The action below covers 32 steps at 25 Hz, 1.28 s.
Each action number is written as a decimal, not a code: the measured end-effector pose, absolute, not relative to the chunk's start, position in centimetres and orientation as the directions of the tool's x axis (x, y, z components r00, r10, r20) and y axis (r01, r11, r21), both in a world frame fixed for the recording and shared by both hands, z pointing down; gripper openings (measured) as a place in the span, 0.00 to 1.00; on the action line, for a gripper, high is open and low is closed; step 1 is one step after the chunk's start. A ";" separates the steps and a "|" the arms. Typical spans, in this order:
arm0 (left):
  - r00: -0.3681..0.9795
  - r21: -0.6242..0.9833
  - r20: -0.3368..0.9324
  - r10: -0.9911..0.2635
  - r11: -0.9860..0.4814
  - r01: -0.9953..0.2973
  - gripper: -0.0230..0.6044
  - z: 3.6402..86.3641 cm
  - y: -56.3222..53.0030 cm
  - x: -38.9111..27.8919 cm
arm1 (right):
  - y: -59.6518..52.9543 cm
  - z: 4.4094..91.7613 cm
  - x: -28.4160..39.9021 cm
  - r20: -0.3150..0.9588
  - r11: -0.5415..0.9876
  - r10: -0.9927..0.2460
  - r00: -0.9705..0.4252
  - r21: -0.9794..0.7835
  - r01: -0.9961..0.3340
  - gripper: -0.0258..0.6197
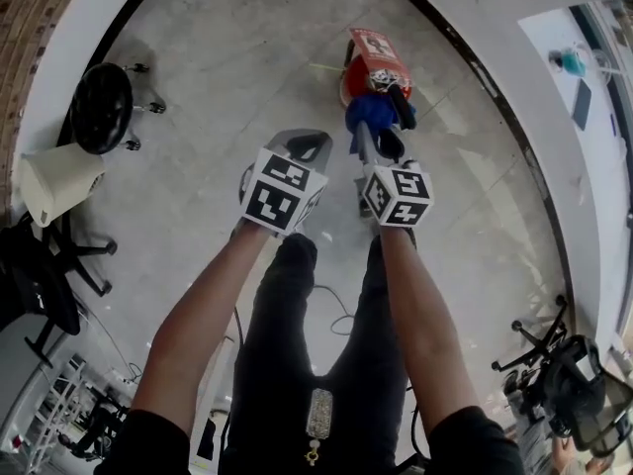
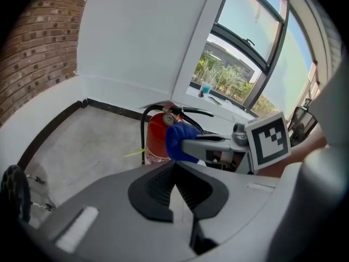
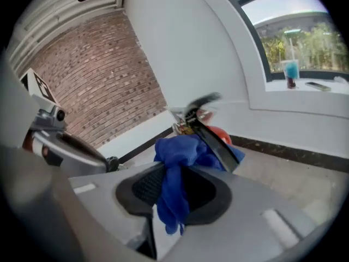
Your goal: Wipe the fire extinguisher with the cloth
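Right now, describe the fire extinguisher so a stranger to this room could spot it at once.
Find the white wall beside the window, then the grey floor at its foot. The fire extinguisher stands there: the only red cylinder, with a black hose and a blue cloth at its top.

The pale grey, glossy floor (image 1: 218, 77) carries a red fire extinguisher (image 2: 156, 140) standing upright near the dark skirting of the white wall, a black wheeled stool (image 1: 102, 107) well apart, and a thin cable (image 1: 341, 323).

black short sleeves (image 1: 148, 438), black trousers (image 1: 297, 354), grey left gripper (image 1: 305, 146), grey right gripper (image 1: 375, 129), black-and-white marker cubes (image 1: 280, 191)
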<state>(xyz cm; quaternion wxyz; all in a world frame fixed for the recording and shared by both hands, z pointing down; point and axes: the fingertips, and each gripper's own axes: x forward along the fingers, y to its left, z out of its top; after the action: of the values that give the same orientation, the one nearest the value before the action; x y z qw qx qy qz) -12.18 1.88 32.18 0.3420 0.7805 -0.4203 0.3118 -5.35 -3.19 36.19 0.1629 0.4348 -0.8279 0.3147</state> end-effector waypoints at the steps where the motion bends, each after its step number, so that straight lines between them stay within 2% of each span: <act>1: 0.462 0.274 0.773 -0.435 -0.429 -0.861 0.04 32.2 2.1 -12.7 | -3.7 35.8 -5.8 0.552 0.388 -0.648 -0.525 -0.354 -0.851 0.20; 5: 0.486 0.284 0.762 -0.428 -0.453 -0.845 0.04 31.9 2.3 -15.5 | -4.5 36.0 -7.5 0.639 0.240 -0.672 -0.375 -0.291 -0.926 0.20; 15: 0.481 0.305 0.770 -0.420 -0.420 -0.855 0.04 32.2 -0.2 -18.9 | -5.0 36.7 -11.1 0.683 0.282 -0.579 -0.445 -0.344 -0.896 0.20; 24: 0.466 0.269 0.784 -0.409 -0.453 -0.850 0.04 32.3 -6.0 -20.3 | -7.0 36.6 -13.3 0.685 0.199 -0.576 -0.447 -0.413 -0.889 0.20; 32: 0.540 0.311 0.769 -0.342 -0.539 -0.783 0.04 33.6 -7.4 -22.9 | -9.5 36.5 -14.2 0.693 -0.008 -0.683 -0.231 -0.323 -0.946 0.20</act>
<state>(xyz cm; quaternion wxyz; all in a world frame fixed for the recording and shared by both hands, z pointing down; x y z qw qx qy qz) -22.90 -7.43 33.63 0.3328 0.8119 -0.3464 0.3318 -14.15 -9.45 36.54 0.1707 0.5963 -0.6831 0.3855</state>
